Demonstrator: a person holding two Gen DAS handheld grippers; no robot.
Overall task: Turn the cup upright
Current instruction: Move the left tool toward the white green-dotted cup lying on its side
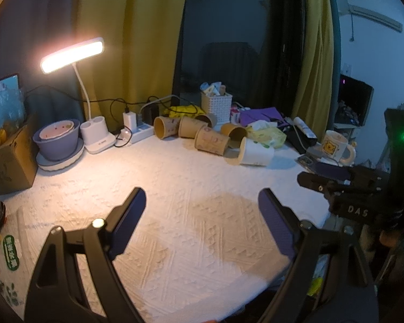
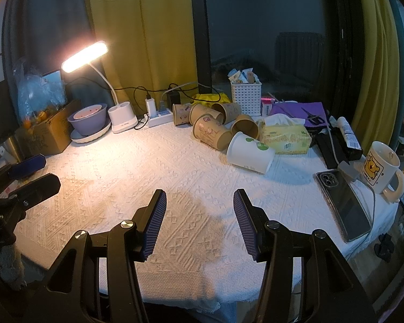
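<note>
A: Cup (image 2: 249,156), spotted anywhere?

B: Found right of centre in the right wrist view, white with green blotches. Lay on its side on the white tablecloth (image 2: 121,161), with mouth toward frame left and base toward frame right. Sat just in front of the yellow tissue box (image 2: 285,136).

A: Lay alone?

B: No. Lay just beside a huddle of brown paper cups (image 2: 211,133), all tipped over as well, up and to the left of it.

A: And the right gripper (image 2: 199,192)?

B: Filled the bottom centre of its own view. Hung with jaws wide apart above bare cloth and clamped nothing. Kept well apart from the white one.

A: Left gripper (image 1: 202,192)?

B: Much the same, low in the left wrist view. Gaped open, held nothing, hovered over the cloth. Also showed at the left edge of the right wrist view.

A: Anything else noted?

B: Saw a lit desk lamp (image 2: 83,56) at upper left and a purple bowl (image 2: 87,119) below it. Saw a white basket (image 2: 245,94) above the cup pile. Noted a phone (image 2: 344,204) lying flat at lower right, and a bear mug (image 2: 379,169) standing upright beside it.
</note>
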